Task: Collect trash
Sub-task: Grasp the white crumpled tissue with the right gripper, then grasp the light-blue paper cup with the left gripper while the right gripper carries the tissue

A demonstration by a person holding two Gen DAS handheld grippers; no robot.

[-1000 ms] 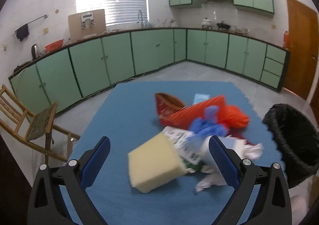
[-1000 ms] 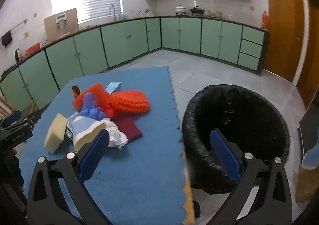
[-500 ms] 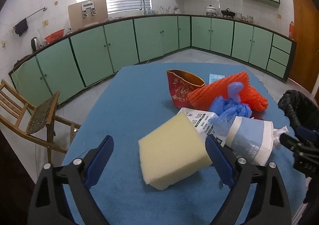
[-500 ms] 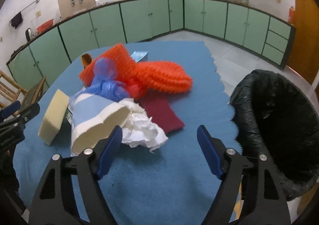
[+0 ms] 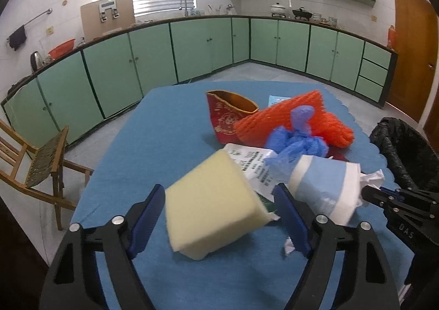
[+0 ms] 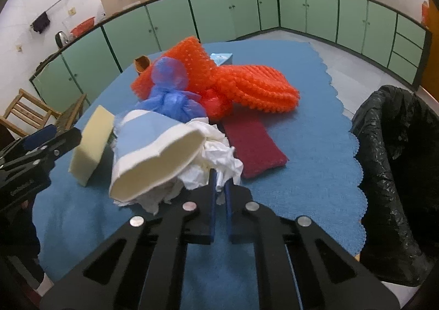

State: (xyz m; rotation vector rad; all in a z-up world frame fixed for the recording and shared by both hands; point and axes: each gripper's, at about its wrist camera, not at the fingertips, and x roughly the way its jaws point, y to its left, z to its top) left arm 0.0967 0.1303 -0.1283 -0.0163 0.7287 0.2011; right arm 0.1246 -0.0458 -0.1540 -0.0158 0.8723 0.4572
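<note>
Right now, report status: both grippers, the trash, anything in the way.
Left gripper open, straddling yellow foam block. Right gripper shut on crumpled white paper. Paper cup leans against the paper. Black-lined bin at table's right, nothing in it seen.

"DAS" legible on right gripper (image 5: 367, 196) body; white packet (image 5: 253, 164) print unreadable.

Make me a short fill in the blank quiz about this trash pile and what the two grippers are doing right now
1. The right gripper is shut on the crumpled white ____.
2. The left gripper has its fingers either side of the yellow ____.
3. The trash bin is lined with a ____ bag.

Missing words: paper; sponge; black
</note>
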